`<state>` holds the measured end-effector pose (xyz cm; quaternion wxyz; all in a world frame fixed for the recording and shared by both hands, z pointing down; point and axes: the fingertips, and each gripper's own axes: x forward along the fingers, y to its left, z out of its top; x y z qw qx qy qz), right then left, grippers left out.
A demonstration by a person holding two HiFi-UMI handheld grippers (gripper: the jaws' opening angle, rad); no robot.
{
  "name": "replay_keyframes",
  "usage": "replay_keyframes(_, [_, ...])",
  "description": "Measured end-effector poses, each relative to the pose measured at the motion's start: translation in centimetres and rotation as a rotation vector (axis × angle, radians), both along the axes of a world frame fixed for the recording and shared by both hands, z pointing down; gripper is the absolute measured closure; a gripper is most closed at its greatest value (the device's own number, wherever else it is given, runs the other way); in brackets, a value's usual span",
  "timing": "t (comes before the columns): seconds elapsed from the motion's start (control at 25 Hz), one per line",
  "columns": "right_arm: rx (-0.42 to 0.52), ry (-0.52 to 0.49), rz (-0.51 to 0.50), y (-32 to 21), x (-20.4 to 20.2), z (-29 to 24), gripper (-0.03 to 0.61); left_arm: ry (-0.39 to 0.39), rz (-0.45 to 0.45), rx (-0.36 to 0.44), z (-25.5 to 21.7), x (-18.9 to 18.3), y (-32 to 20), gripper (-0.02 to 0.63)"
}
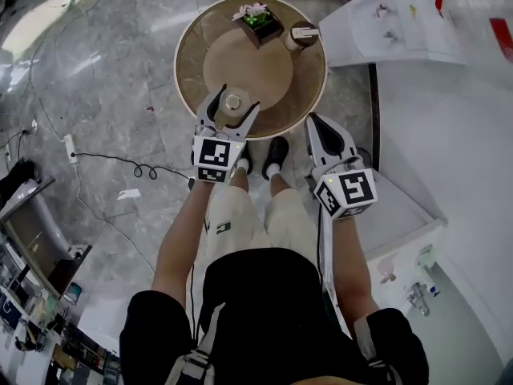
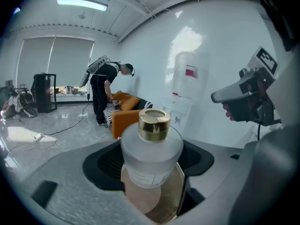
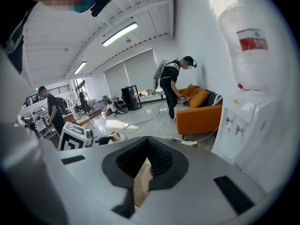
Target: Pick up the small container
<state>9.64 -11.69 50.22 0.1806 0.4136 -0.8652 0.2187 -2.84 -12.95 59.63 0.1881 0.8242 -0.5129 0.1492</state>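
Observation:
The small container is a frosted glass bottle [image 1: 233,101] with a gold cap, at the near edge of the round wooden table [image 1: 304,79]. My left gripper [image 1: 240,97] is shut on it, a finger on each side. In the left gripper view the bottle [image 2: 151,153] fills the gap between the dark pads [image 2: 101,165], and the tabletop shows beneath it. My right gripper [image 1: 314,123] hangs just off the table's near right edge. Its jaws are shut on nothing, and in its own view the right gripper [image 3: 145,170] shows only a thin slit.
A dark pot of pink flowers [image 1: 260,21] and a lidded cup [image 1: 302,35] stand at the table's far side. White cabinets [image 1: 401,22] and a water dispenser [image 3: 248,125] line the right. Cables [image 1: 120,163] trail on the floor at the left. A person bends over an orange sofa [image 3: 201,111].

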Motion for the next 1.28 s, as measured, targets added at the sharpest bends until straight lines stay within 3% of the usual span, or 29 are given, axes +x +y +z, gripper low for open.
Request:
replay_keyframes(0.56, [0.158, -0.060, 0.093, 1.0, 0.9, -13.0, 0.575, 0.023, 0.054, 0.155, -19.5, -0.5, 0.9, 0.268])
replay_keyframes(1.28, [0.399, -0.115, 0.046, -1.8, -1.1, -25.6, 0.577, 0.030, 0.115, 0.293, -33.5, -0.2, -0.7, 0.268])
